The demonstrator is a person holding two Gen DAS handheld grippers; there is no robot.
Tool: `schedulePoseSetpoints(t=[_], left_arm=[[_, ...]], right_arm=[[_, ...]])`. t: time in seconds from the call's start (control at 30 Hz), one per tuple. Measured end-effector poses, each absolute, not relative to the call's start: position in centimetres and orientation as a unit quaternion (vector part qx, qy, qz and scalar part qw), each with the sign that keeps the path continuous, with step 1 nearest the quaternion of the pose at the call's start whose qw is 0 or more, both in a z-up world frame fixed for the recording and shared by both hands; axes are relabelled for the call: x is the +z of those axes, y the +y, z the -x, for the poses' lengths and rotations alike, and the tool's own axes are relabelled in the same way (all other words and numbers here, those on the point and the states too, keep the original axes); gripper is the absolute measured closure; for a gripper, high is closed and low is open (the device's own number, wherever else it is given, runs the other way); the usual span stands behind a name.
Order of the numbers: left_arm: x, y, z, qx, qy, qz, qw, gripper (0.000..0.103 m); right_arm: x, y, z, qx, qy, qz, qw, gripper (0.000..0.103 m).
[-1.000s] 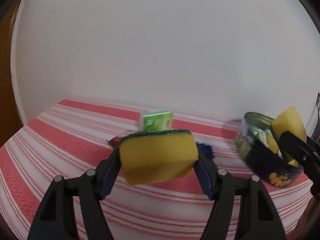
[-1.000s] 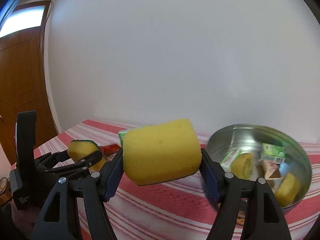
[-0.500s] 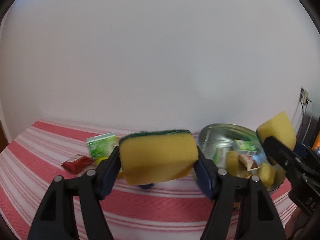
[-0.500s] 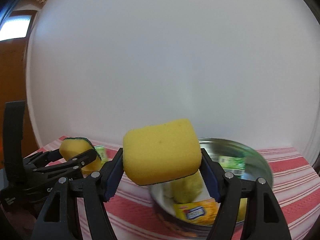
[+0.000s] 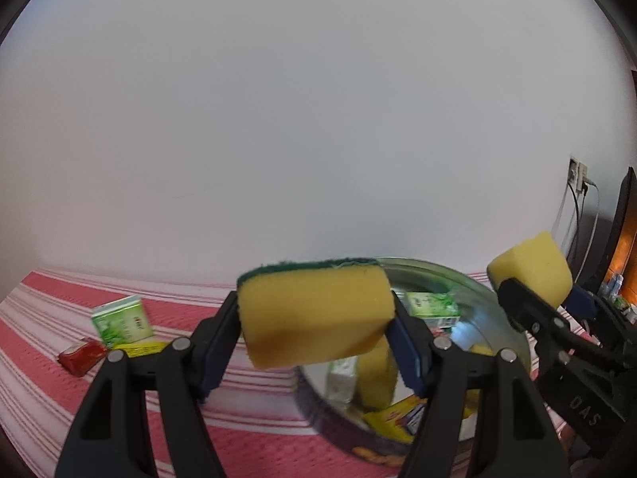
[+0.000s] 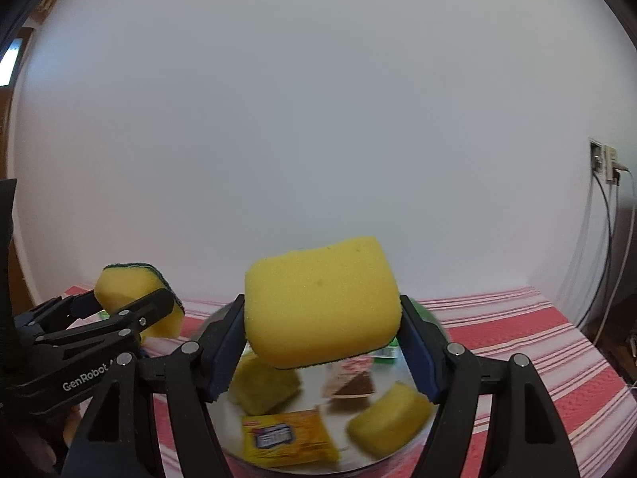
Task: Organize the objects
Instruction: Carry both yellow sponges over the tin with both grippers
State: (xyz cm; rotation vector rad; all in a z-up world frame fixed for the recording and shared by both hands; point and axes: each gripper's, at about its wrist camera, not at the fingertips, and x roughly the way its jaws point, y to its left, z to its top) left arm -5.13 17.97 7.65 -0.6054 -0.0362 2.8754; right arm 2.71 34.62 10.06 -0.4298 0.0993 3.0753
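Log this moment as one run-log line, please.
left claw: shut on green-backed sponge | right claw: shut on yellow sponge | both above metal bowl

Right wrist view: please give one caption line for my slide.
Right gripper holds a yellow sponge above a metal bowl of sponges and packets.

Yellow sponge with green scrub top (image 5: 314, 314) held level above metal bowl (image 5: 493, 306), plain yellow sponge (image 6: 322, 302) likewise aloft
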Motion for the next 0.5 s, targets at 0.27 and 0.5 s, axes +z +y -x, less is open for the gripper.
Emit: schedulePoseSetpoints(t=[0.27,0.5], left_arm=[[6.8,20.3,6.3,0.969,0.001,0.217,0.121,0.034],[6.2,21.6,7.5,0.965,0.012,0.226,0.131,0.034]], right_arm=[[9.9,37.8,-1.7,0.986,0.051,0.143,0.069,0.030],[8.9,38.9,-0.5,0.981,0.053,0.159,0.099,0.030]])
